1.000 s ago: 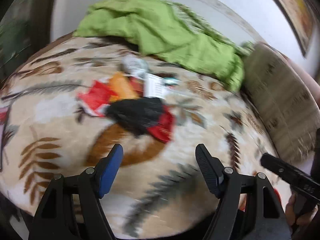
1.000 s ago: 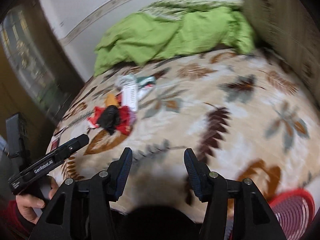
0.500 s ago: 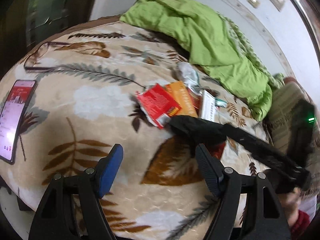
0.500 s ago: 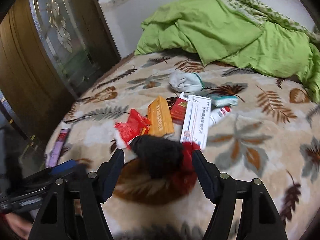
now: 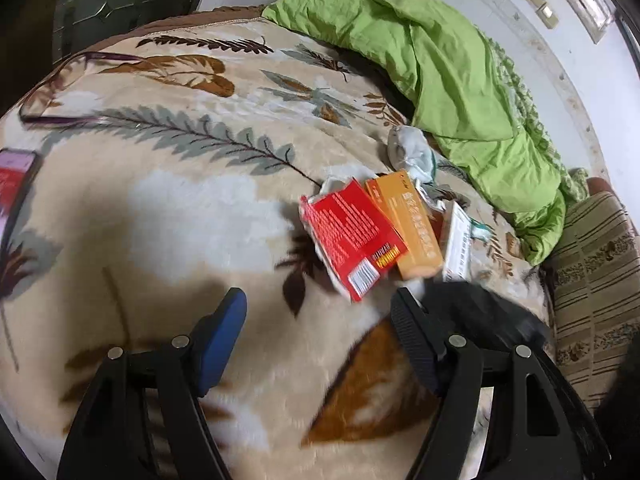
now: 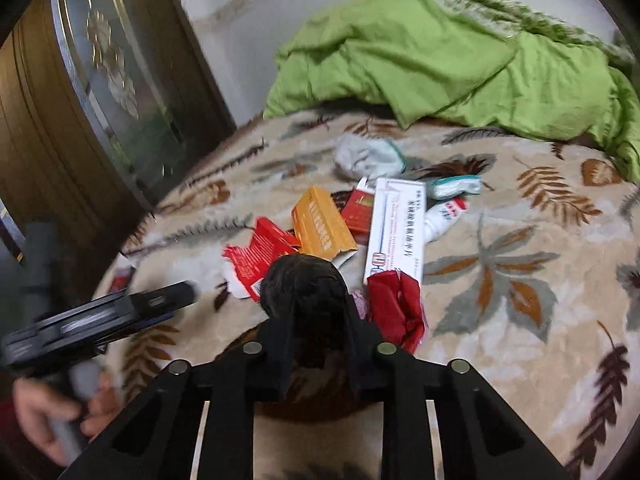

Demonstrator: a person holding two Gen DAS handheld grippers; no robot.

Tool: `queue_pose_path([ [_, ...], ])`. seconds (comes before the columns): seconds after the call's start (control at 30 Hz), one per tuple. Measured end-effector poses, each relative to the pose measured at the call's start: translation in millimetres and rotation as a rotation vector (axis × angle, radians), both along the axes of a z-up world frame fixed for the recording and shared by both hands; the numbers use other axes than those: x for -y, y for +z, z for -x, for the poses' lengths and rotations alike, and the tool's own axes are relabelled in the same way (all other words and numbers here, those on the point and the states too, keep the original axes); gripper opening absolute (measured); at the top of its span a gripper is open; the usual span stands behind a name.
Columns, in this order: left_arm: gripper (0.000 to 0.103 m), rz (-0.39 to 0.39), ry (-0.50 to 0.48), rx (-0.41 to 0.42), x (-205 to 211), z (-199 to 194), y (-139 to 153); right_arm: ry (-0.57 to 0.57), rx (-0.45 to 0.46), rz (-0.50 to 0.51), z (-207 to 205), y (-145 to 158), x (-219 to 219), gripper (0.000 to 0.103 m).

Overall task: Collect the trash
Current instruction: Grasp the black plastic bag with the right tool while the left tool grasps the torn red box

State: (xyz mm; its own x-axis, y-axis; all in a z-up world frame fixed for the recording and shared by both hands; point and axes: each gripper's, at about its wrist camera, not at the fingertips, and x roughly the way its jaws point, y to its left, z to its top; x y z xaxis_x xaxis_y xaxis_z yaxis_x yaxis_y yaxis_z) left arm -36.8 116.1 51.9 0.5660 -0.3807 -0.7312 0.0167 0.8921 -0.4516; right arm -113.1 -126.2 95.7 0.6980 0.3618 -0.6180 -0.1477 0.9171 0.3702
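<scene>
The right gripper (image 6: 316,312) has just closed and now clenches a black crumpled bag (image 6: 304,284), soft and rounded, on the plush leaf-patterned blanket (image 5: 180,208). The left gripper (image 5: 316,312) stands wide open and empty, near that bag. Just behind the bag lie a flat red packet (image 5: 352,236), an orange box (image 5: 412,224) and a long white box (image 6: 394,228); red crinkled plastic (image 6: 396,308) touches the bag.
</scene>
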Motion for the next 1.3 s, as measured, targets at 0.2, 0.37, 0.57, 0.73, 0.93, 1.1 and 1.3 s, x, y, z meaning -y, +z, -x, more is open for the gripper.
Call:
queue_pose_path([
  [0.2, 0.055, 0.005, -0.005, -0.038, 12.6, -32.2, -17.2, -0.053, 0.014, -0.023, 36.2, 0.5, 13.7, 0.021],
  [0.37, 0.030, -0.018, -0.012, -0.017, 29.6, -49.6, -21.1, -0.086, -0.003, -0.069, 43.6, -6.1, 24.1, 0.021],
  [0.57, 0.008, -0.059, -0.060, 0.015, 44.1, -43.6, -24.7, -0.093, -0.037, -0.078, 46.7, -7.8, 28.2, 0.021],
  [0.73, 0.006, -0.039, -0.089, 0.029, 40.9, -25.9, -17.1, -0.055, -0.119, -0.075, 53.5, -12.9, 32.7, 0.021],
  [0.93, 0.005, -0.028, -0.111, 0.052, 35.5, -5.6, -6.9, 0.018, -0.184, -0.044, 73.4, -16.4, 36.2, 0.038],
  [1.1, 0.005, -0.022, -0.109, 0.044, 32.1, -3.7, -7.3, 0.043, -0.128, 0.030, 80.4, -0.8, 41.2, 0.059],
  [1.3, 0.005, -0.015, -0.102, 0.031, 31.9, -8.7, -10.2, 0.055, -0.100, 0.090, 50.6, 2.1, 44.1, 0.068],
])
